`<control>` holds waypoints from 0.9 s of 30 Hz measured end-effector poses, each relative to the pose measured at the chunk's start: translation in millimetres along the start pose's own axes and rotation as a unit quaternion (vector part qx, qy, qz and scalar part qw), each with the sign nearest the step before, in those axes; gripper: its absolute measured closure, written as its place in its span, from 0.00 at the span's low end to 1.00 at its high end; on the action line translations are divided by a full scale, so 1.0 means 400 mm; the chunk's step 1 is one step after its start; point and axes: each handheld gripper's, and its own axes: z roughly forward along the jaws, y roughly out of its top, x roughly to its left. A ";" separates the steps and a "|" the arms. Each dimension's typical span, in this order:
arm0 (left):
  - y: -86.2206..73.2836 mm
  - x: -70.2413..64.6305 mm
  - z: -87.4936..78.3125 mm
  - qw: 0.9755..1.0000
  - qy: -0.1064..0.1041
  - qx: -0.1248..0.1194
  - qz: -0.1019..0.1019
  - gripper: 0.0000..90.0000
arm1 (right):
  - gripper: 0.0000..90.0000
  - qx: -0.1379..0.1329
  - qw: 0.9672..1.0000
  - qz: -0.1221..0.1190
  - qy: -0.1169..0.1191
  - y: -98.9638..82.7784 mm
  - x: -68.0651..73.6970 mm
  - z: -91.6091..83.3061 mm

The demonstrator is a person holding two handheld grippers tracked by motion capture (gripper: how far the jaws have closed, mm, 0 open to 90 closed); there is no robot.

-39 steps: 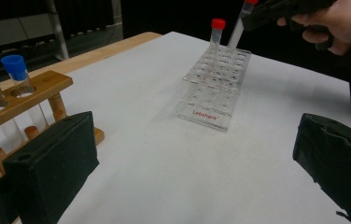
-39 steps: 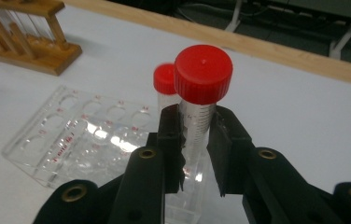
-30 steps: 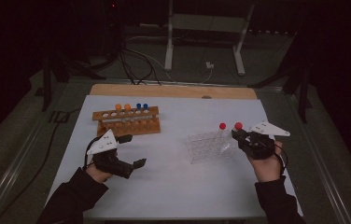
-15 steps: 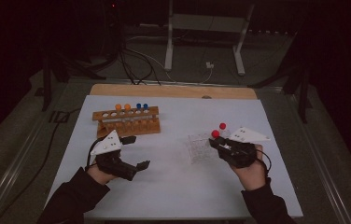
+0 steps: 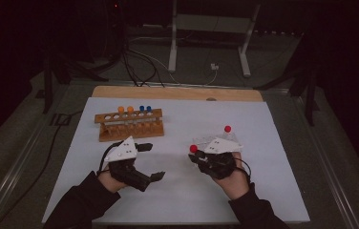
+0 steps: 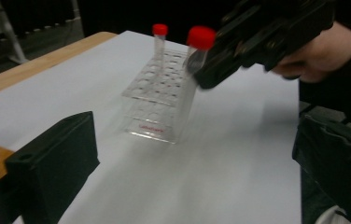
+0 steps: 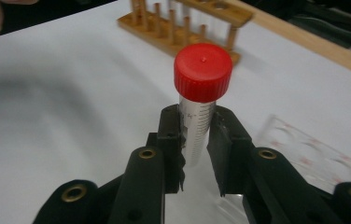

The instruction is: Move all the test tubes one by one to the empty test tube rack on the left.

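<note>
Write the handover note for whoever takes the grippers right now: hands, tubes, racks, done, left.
Right gripper: shut on a red-capped tube, held upright and clear of the clear rack.
Left gripper: open, holding nothing, above the white mat.
Clear rack: one red-capped tube standing in it.
Wooden rack: two orange-capped and two blue-capped tubes.
Done: one tube lifted from the clear rack.
Left: probably place it in the wooden rack, then fetch the other.

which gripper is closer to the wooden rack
Left. The left gripper sits just in front of the wooden rack; the right gripper, holding a red-capped tube, is farther off.
</note>
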 end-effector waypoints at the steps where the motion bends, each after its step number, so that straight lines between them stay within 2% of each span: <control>1: 0.002 -0.002 0.003 1.000 -0.002 0.000 -0.001 0.02 | 0.83 0.003 1.000 -0.003 0.004 0.001 0.007 0.008; 5: 0.007 -0.009 0.015 1.000 -0.004 -0.004 0.000 0.07 | 0.83 0.011 1.000 -0.014 0.023 0.005 0.035 0.036; 7: 0.008 -0.009 0.021 1.000 0.001 -0.003 0.001 0.09 | 0.83 0.013 0.999 -0.018 0.029 0.007 0.045 0.046; 10: 0.010 -0.006 0.028 1.000 0.007 -0.008 -0.001 0.18 | 0.83 0.015 0.999 -0.020 0.037 0.009 0.057 0.054; 12: 0.013 -0.005 0.034 1.000 0.008 -0.010 0.002 0.21 | 0.83 0.018 0.999 -0.023 0.042 0.009 0.064 0.060; 18: 0.023 -0.002 0.058 1.000 0.019 -0.005 0.011 0.38 | 0.83 0.018 0.998 -0.022 0.051 0.012 0.074 0.069; 27: 0.020 0.005 0.092 1.000 0.007 0.008 0.020 0.62 | 0.83 0.018 0.998 -0.026 0.057 0.016 0.082 0.071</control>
